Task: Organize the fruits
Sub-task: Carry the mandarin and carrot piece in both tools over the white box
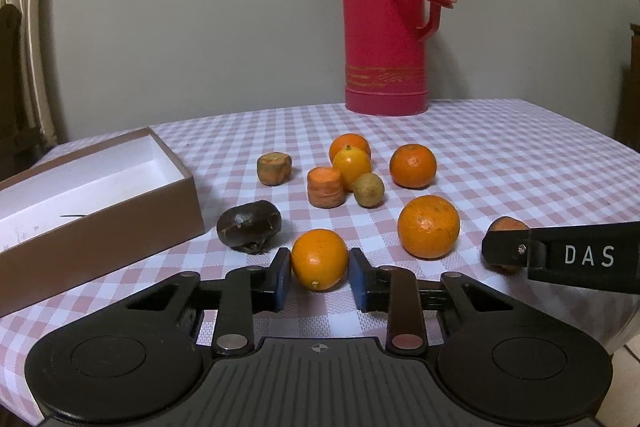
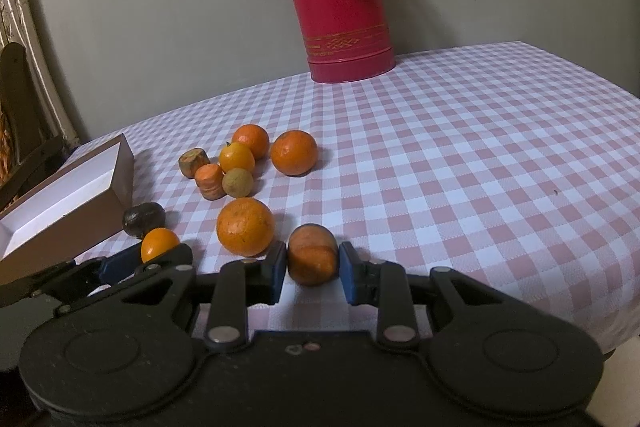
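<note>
Gripping orange [image 1: 319, 259], left tool [image 1: 320, 277] nearly closed

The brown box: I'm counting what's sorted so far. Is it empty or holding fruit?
Empty as far as visible: the brown box shows only bare white floor; every visible fruit lies outside it.

Readable text: one marking only.
White letters "DAS" stand on the black side of the right gripper [image 1: 560, 255], at the right edge of the left wrist view.
</note>
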A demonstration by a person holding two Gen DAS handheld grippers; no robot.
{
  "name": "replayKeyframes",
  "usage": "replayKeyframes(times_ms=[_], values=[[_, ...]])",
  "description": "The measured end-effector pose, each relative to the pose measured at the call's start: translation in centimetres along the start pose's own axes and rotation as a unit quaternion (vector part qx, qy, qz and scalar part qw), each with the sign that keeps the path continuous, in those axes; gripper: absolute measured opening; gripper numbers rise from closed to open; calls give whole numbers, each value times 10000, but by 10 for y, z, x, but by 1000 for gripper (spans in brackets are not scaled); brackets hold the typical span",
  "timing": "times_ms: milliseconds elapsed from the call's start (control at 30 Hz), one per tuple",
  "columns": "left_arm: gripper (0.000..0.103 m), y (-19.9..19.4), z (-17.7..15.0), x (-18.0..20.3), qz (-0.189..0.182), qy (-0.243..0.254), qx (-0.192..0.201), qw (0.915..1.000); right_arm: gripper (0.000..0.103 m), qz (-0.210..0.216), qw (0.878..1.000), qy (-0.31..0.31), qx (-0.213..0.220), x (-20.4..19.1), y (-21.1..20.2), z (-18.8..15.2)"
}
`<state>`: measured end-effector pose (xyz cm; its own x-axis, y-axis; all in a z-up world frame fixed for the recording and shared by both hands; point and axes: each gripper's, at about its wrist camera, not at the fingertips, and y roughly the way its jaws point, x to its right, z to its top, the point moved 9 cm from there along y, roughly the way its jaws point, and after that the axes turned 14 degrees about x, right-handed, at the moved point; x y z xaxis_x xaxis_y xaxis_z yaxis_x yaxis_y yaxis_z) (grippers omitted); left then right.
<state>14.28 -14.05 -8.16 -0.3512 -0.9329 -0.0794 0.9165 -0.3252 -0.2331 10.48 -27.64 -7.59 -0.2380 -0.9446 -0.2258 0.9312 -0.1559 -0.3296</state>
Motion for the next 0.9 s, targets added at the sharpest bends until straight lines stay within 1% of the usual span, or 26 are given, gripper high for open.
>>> replayKeyframes(times_ms=[133,300,467,633,900], values=[[31,-2,0,-1,-7,-66,0,10000,20,-13,10000,-81,14,-2,2,0],[31,-5,0,-5,23,-76,-8,10000,19,-5,10000,7,12,-1,1,-1],[31,-14,1,-17,97,-169,1,9998,19,128,9999,-10,116,-6,-8,1],[31,-26,4,-41,250,-286,-1,9993,19,524,9985,-52,117,-24,-18,-1],[31,-55,11,-92,664,-373,157,9970,19,1246,9918,-178,212,-76,-25,-3]])
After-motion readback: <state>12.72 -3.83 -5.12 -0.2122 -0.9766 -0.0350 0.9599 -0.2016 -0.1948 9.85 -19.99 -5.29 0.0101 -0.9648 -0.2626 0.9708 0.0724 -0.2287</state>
